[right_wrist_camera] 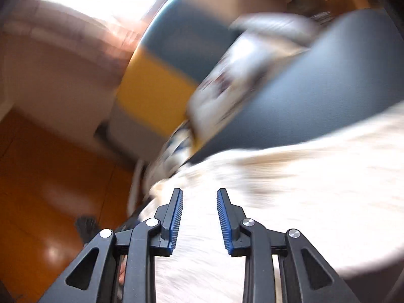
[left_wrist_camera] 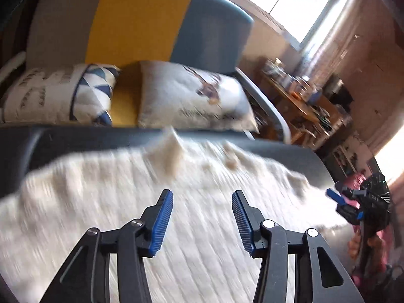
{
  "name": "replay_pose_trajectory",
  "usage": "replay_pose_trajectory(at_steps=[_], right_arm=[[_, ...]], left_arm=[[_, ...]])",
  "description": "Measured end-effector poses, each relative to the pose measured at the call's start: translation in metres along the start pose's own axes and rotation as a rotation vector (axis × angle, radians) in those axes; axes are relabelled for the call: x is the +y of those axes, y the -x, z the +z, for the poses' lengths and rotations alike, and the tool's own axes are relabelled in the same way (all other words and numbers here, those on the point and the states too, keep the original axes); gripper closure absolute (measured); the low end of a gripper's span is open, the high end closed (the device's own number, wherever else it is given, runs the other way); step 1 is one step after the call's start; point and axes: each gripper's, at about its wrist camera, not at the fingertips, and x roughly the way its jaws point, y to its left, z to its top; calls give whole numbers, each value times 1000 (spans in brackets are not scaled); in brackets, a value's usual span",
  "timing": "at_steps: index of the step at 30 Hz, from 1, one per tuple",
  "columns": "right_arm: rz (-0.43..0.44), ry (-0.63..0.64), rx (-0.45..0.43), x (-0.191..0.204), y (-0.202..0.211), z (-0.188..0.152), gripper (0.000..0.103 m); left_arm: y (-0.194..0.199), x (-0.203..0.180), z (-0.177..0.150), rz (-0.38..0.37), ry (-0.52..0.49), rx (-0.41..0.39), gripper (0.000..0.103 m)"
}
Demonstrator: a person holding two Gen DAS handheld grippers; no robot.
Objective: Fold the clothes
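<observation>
Best to lower each set of tongs onto a garment edge and pinch firmly before lifting, keeping both level. Nearest, left gripper (left_wrist_camera: pixel 202 199) spread wide, right gripper (right_wrist_camera: pixel 199 197) narrower, both empty above cream knit garment (left_wrist_camera: pixel 131 202). Beyond, dark seat (left_wrist_camera: pixel 75 139), then far cushions (left_wrist_camera: pixel 192 96).

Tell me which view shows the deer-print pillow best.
The left wrist view: the deer-print pillow sits whole and fairly sharp against the sofa back. In the right wrist view it is only a tilted, motion-blurred smear.
</observation>
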Motion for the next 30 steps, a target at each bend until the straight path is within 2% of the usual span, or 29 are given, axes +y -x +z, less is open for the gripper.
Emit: replay_pose_trajectory(at_steps=[4, 6, 9, 12, 21, 22, 23, 25, 28, 30], right_arm=[[-185, -253, -249, -92, 125, 4, 72], [-241, -385, -350, -131, 169, 3, 72], [-283, -522, -434, -172, 202, 2, 72], [-224, -598, -475, -197, 209, 7, 76], [-222, -547, -431, -199, 190, 48, 76], [-235, -534, -419, -198, 187, 51, 81], [-251, -521, -407, -198, 183, 54, 93], [-283, -490, -392, -194, 178, 58, 96], [-307, -397, -369, -179, 172, 61, 96], [-318, -261, -347, -154, 167, 62, 96]], left_arm=[[7, -29, -39, -24, -19, 46, 52], [4, -40, -54, -32, -14, 81, 52], [-3, -55, -76, -18, -10, 128, 52], [-9, -64, -91, 6, -6, 163, 52], [-8, -78, -102, 58, -16, 175, 44], [-9, -79, -103, 60, -19, 178, 43], [-9, -79, -103, 61, -21, 181, 42], [-10, -81, -103, 64, -28, 187, 42], [-12, -83, -100, 51, -8, 208, 41], [-13, -87, -94, 12, 16, 231, 41]])
